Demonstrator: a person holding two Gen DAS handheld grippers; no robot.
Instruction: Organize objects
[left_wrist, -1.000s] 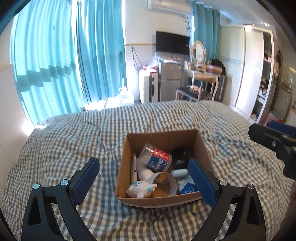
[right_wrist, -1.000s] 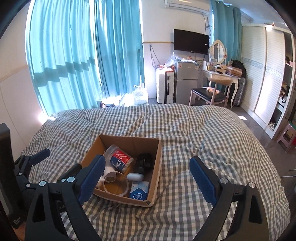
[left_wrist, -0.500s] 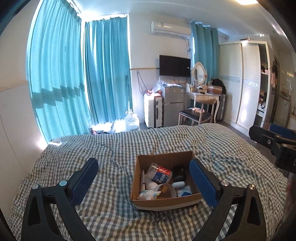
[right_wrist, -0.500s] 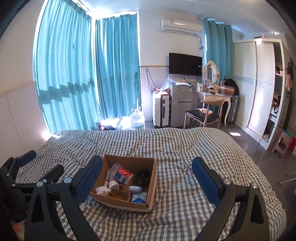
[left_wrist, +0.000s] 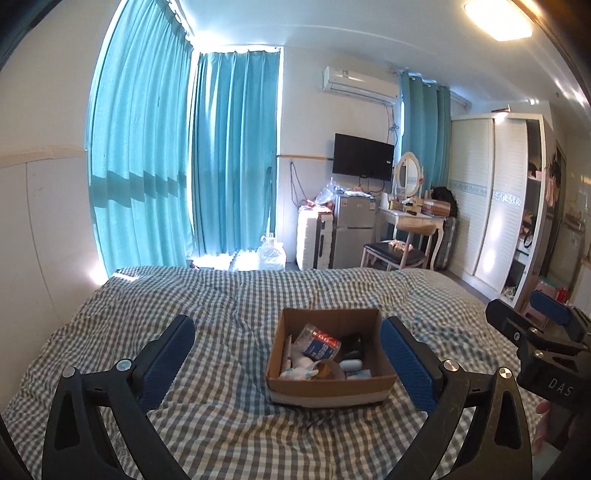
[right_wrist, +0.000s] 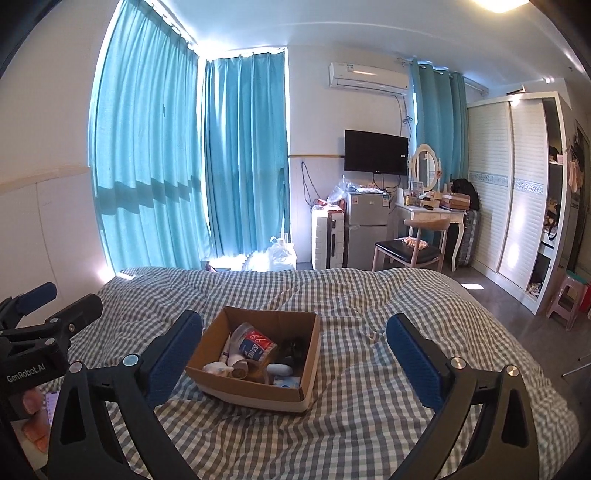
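we've got both jaws spread wide, left gripper (left_wrist: 286, 354) and right gripper (right_wrist: 295, 354) empty | square cardboard box (left_wrist: 328, 387) of clutter sits on the checked, wrinkly quilt (left_wrist: 221, 424) | crinkly plastic bottle (left_wrist: 317, 341) inside

Right gripper (right_wrist: 295, 360) fingers spread, empty; cardboard box (right_wrist: 255, 391) on checked bed (right_wrist: 369, 295), contents partly unclear.

Open cardboard box (left_wrist: 332, 387) — cluttered, on bed (left_wrist: 229, 424)
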